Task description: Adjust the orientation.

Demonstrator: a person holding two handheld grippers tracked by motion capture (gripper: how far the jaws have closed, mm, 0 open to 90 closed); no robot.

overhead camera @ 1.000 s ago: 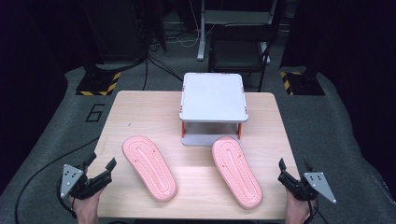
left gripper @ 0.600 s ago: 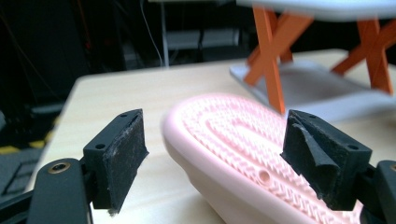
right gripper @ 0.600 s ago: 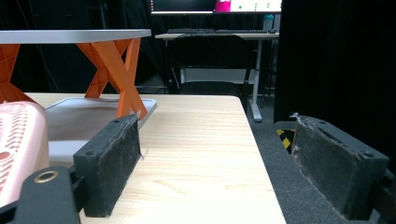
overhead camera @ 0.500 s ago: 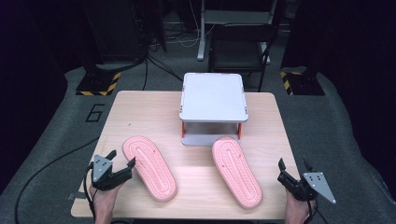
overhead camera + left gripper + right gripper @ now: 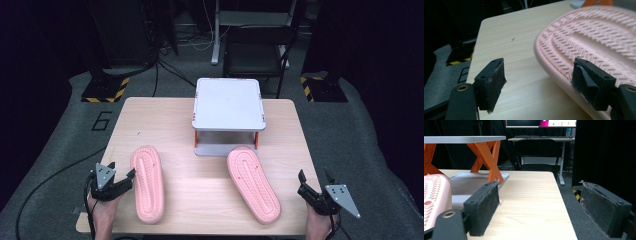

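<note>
- Near the table's [image 5: 200,195] front left corner, in the high view, the left gripper [image 5: 124,178] sits just beside the outer edge of the left slipper [image 5: 147,182]. A second ago it hung off that corner, clear of the board; since then it has come in over the wood and down toward the slipper.
- Its jaws have just been closing a little but are still spread, gripping nothing.
- Both slippers lie sole up in front of the stand [image 5: 229,106], and the right slipper [image 5: 252,183] is just as it was. The left slipper's toe now points more squarely at the table's far edge than a second ago.
- Off the table's front right corner, the right gripper [image 5: 314,185] has not moved, jaws apart and empty.
- Left gripper view: the pink sole [image 5: 596,45] rises at the right. One pad overlaps its rim; the other stands over bare wood, well clear. Whether the rim is touched I cannot tell.
- Right gripper view: the jaws gape wide over the table's edge, nothing between them. The right slipper's side [image 5: 434,197] shows at the left, with the stand's orange legs [image 5: 489,157] beyond.
</note>
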